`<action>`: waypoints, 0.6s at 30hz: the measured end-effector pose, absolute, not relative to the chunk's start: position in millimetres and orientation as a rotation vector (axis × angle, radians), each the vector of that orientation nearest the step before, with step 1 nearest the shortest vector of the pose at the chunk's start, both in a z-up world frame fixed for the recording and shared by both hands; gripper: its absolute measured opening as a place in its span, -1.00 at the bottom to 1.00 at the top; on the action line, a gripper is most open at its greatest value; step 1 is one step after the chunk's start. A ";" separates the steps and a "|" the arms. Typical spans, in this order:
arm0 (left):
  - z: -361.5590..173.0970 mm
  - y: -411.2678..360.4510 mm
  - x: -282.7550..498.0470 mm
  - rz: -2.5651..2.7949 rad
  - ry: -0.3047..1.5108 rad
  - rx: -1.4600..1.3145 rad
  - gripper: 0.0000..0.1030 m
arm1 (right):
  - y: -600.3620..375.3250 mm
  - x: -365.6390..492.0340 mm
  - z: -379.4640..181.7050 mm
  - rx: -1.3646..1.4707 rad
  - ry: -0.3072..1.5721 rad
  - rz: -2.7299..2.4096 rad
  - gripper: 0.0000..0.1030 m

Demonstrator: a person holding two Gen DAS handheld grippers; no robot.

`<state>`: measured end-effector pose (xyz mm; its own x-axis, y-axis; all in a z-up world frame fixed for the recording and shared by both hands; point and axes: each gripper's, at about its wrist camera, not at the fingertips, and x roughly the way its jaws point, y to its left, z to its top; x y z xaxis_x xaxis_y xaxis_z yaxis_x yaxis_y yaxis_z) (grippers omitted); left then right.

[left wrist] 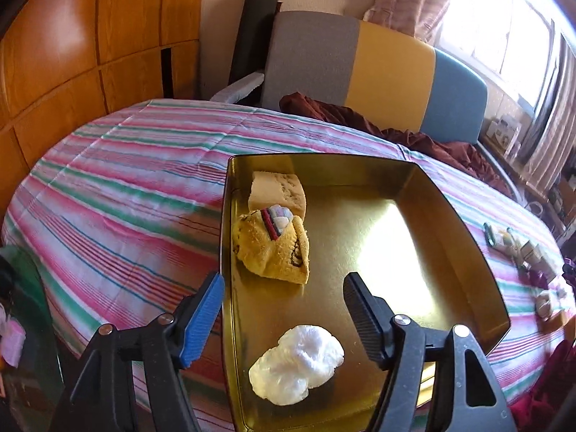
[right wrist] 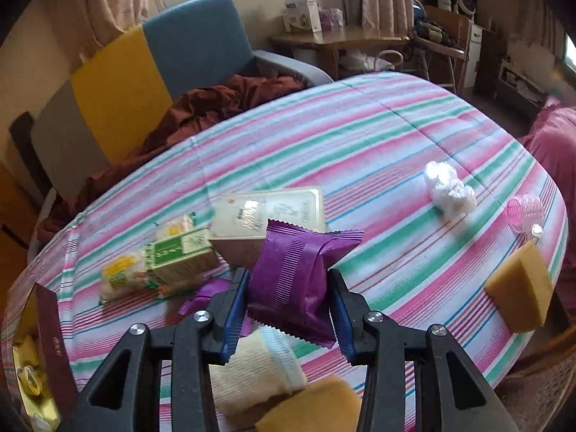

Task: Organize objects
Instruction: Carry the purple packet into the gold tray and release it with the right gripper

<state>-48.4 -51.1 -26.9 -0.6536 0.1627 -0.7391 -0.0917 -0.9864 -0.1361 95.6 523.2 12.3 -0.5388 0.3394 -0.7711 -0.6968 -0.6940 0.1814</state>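
Left hand-held gripper [left wrist: 282,309]: jaws spread wide, nothing held, poised over the gold tin tray [left wrist: 468,252]. In the tray, nearest first: a crumpled white plastic bag [left wrist: 297,363], a folded yellow towel [left wrist: 273,248], a beige sponge block [left wrist: 277,192].

Right hand-held gripper [right wrist: 288,298]: clamped on a purple snack packet [right wrist: 298,280], raised above the striped desk [right wrist: 360,144]. Below it a cream knitted cloth [right wrist: 255,370] is seen; beyond, a green box [right wrist: 180,255], a white tin lid [right wrist: 270,212] and another white plastic wad [right wrist: 448,187].

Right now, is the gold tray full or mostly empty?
Mostly empty: the gold tray holds a sponge, a yellow cloth and a white bag.
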 end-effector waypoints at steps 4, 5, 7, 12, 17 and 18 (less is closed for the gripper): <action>-25.7 -58.8 -47.5 2.721 -0.192 -1.244 0.25 | 464.7 61.9 39.1 -0.999 0.571 2.449 -0.15; -25.1 -60.2 -46.6 2.728 -0.193 -1.241 0.23 | 442.9 50.3 44.3 -1.023 0.535 2.513 -0.15; -24.0 -64.9 -44.1 2.733 -0.214 -1.231 0.22 | 398.6 30.7 50.2 -1.081 0.470 2.635 -0.15; -23.4 -76.8 -41.9 2.748 -0.254 -1.233 0.20 | 274.2 -10.8 35.2 -1.314 0.293 2.907 -0.15; -23.6 -85.4 -40.3 2.755 -0.291 -1.230 0.20 | 183.0 -31.1 -4.9 -1.545 0.193 3.022 -0.15; -23.5 -85.7 -40.1 2.754 -0.291 -1.229 0.20 | 169.1 -36.1 -12.4 -1.587 0.174 3.030 -0.15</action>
<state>-40.1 -85.7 -23.5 -0.6655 0.1795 -0.7245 -0.0239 -0.9753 -0.2197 -36.1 169.1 -12.4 -0.5393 -0.2933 -0.7894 0.2007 -0.9551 0.2177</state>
